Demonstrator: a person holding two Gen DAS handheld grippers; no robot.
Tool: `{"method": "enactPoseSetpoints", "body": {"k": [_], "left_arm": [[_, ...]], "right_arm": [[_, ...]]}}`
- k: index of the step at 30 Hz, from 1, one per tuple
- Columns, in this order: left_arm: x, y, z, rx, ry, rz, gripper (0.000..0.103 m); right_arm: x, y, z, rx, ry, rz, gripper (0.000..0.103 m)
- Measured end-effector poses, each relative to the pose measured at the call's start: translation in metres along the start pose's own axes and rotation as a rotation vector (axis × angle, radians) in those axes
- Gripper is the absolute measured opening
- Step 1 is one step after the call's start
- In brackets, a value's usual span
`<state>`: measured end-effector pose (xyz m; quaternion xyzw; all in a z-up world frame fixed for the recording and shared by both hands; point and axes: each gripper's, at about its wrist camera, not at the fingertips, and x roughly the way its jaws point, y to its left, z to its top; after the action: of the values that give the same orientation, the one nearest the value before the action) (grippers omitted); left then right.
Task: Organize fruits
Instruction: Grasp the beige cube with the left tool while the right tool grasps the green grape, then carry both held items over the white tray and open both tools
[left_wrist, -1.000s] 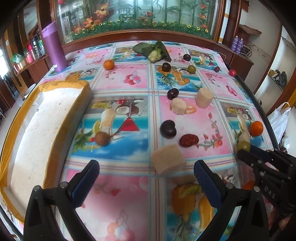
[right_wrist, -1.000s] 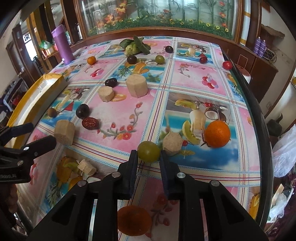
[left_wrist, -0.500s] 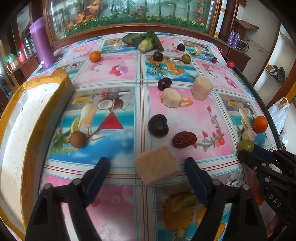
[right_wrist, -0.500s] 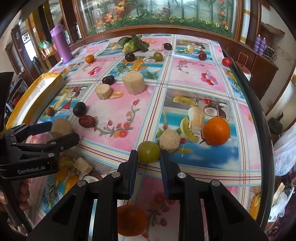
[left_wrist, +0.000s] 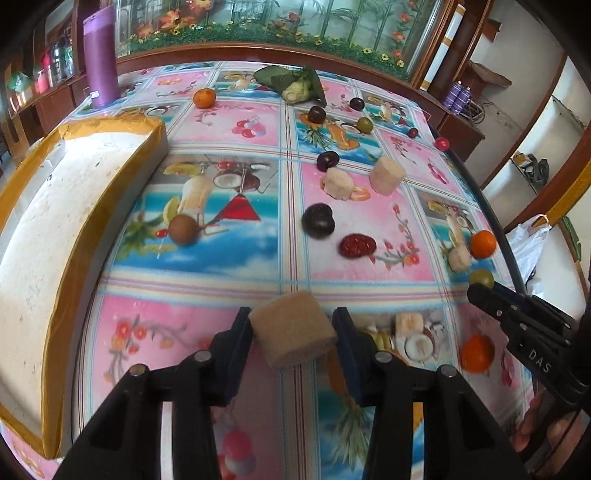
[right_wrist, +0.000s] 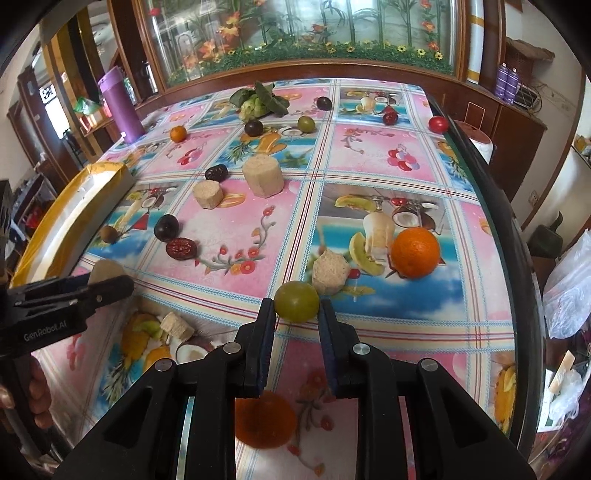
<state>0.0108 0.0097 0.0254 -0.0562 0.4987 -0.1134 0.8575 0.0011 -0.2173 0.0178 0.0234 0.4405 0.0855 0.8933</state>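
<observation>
Two grippers over the patterned table (left_wrist: 221, 280): the left gripper (left_wrist: 291, 328), jaws closing, both pads against a tan cane chunk (left_wrist: 291, 334) near the table's front edge; the right gripper (right_wrist: 296, 314), jaws clamped on a green grape (right_wrist: 296, 300) beside an orange (right_wrist: 415, 252).

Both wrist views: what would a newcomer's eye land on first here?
The left gripper is closing on a tan cork-like block near the table's front edge. The right gripper is shut on a green round fruit, with a big orange just beyond it on the gaudy fruit-print tablecloth.
</observation>
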Motion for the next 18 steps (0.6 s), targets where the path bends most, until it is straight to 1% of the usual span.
{"method": "enactPoseSetpoints", "body": {"k": [5,9,12,15,18], "left_arm": [[-0.018,0.006,-0.007,-0.002,-0.015,-0.008,0.047],[-0.031,0.01,-0.01,0.014,-0.035,-0.006,0.047],[-0.04,0.017,-0.011,0.014,-0.056,-0.012,0.047],[-0.05,0.028,-0.009,-0.006,-0.073,-0.025,0.047],[-0.061,0.043,-0.008,-0.024,-0.099,-0.018,0.047]], "right_arm": [[-0.015,0.011,-0.013,-0.022,-0.018,-0.024,0.023],[-0.022,0.024,-0.017,-0.018,-0.029,-0.012,0.023],[-0.027,0.036,-0.014,-0.026,-0.042,-0.009,0.023],[-0.03,0.049,-0.008,-0.039,-0.051,0.001,0.023],[-0.032,0.067,0.0,-0.066,-0.064,0.013,0.023]]}}
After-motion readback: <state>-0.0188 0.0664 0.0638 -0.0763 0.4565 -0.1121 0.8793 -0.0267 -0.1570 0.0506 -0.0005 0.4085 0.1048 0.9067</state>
